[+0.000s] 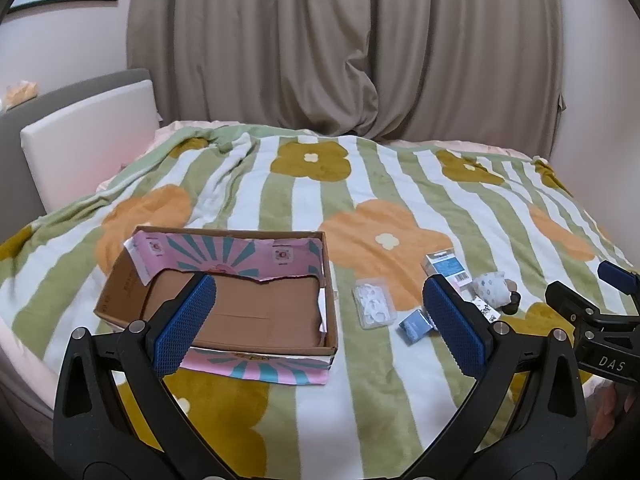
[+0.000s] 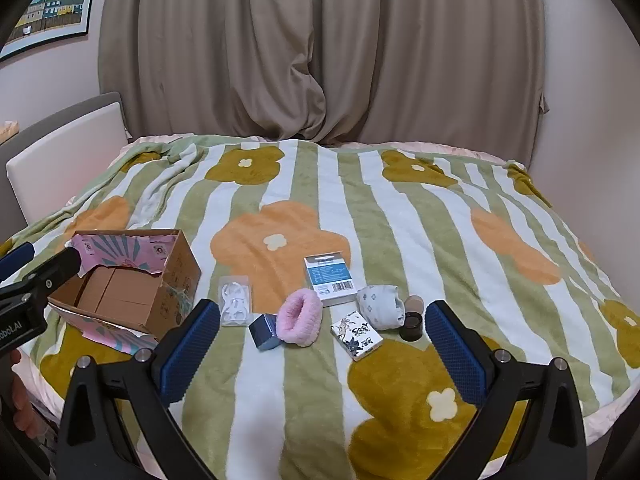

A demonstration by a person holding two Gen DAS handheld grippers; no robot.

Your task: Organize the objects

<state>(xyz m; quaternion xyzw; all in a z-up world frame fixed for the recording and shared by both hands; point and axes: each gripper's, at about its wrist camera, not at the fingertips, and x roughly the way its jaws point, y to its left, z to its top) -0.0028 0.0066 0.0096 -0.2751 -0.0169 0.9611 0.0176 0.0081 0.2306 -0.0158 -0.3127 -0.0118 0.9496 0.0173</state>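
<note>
On a bed covered by a striped blanket point(image 2: 320, 208) with big flowers, an open cardboard box point(image 1: 224, 308) sits to the left and a cluster of small things lies to its right. Both grippers hover over the near edge of the bed, tilted downward, with their jaws spread wide and nothing between them.

From the left wrist view, the left gripper point(image 1: 320, 320) frames the box: its left blue pad covers part of the box floor, and the box's right wall falls in the gap between the fingers. A clear plastic case point(image 1: 374, 304) with white pieces and a small dark blue box point(image 1: 416, 326) also lie in that gap, just short of the right pad.

From the right wrist view, the right gripper point(image 2: 322, 346) faces the cluster. Between its fingers, farther out on the blanket, lie the dark blue box point(image 2: 265, 332), a fluffy pink band point(image 2: 300, 316) touching it, a pack of cards point(image 2: 358, 340), a rolled white sock point(image 2: 380, 306) and a small dark jar point(image 2: 412, 326) just beside the right finger. A blue and white carton point(image 2: 330, 280) lies behind the band. The clear case point(image 2: 235, 300) rests near the left fingertip, between the cluster and the cardboard box point(image 2: 132, 284).

Beige curtains point(image 2: 320, 48) hang behind the bed.
</note>
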